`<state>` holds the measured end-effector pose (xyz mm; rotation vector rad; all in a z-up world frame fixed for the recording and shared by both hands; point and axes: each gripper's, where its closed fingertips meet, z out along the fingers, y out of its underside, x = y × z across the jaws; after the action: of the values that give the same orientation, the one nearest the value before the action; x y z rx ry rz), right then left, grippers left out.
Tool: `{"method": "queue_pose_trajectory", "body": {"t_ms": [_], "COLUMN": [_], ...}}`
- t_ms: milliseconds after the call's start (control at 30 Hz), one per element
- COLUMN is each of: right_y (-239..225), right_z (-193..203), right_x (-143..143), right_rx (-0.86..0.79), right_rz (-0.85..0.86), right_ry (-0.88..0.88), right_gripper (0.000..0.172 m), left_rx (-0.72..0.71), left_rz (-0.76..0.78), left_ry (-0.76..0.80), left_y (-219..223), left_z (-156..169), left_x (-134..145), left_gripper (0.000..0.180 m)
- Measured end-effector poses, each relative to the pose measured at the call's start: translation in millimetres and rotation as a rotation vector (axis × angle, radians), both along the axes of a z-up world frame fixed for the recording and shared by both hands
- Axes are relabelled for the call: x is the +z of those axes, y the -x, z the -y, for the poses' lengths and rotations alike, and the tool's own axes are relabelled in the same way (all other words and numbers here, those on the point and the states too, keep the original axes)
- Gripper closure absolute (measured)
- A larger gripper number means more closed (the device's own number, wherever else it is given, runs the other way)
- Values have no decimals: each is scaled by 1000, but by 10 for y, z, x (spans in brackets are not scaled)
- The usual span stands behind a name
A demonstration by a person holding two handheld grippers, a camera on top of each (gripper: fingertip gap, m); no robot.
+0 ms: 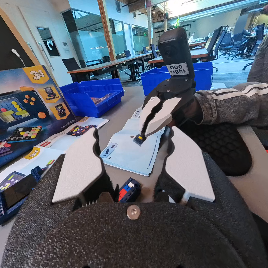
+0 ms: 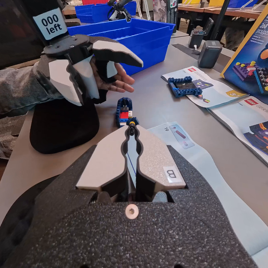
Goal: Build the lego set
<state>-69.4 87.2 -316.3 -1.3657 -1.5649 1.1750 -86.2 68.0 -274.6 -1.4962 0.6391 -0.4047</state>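
My right gripper (image 2: 132, 129) is shut on the black peg of a small piece: a dark blue brick with a yellow ring (image 2: 132, 121). In the left wrist view the right gripper (image 1: 142, 135) holds this piece (image 1: 138, 140) low over an open instruction booklet (image 1: 130, 156). A dark blue boat-shaped build (image 2: 124, 111) with red, white and blue bricks lies on the table just beyond the held piece. My left gripper (image 1: 132, 130) is wide open and empty, and the build (image 1: 129, 190) lies below, between its finger bases. In the right wrist view the left gripper (image 2: 111, 83) hangs open above and left of the build.
Blue bins (image 1: 92, 97) (image 2: 130, 37) stand at the back. A toy set box (image 1: 29, 101) and booklets (image 2: 206, 92) lie to the side; one booklet bears a blue frame build (image 2: 184, 87). A black padded object (image 2: 63, 124) sits by the left gripper. A dark grey box (image 2: 209, 53) stands behind. There is about 6 cm between the tips of the two grippers.
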Motion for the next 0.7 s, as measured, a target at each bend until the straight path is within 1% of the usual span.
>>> {"method": "queue_pose_trajectory", "body": {"t_ms": [700], "right_y": [6], "right_z": [-8], "right_x": [1], "right_rx": [4], "right_rz": [-6], "right_ry": [8], "right_gripper": [167], "left_rx": [-16], "left_rz": [-45], "left_ry": [-5], "left_y": [-35], "left_z": [29], "left_x": [-10], "left_gripper": [89]}}
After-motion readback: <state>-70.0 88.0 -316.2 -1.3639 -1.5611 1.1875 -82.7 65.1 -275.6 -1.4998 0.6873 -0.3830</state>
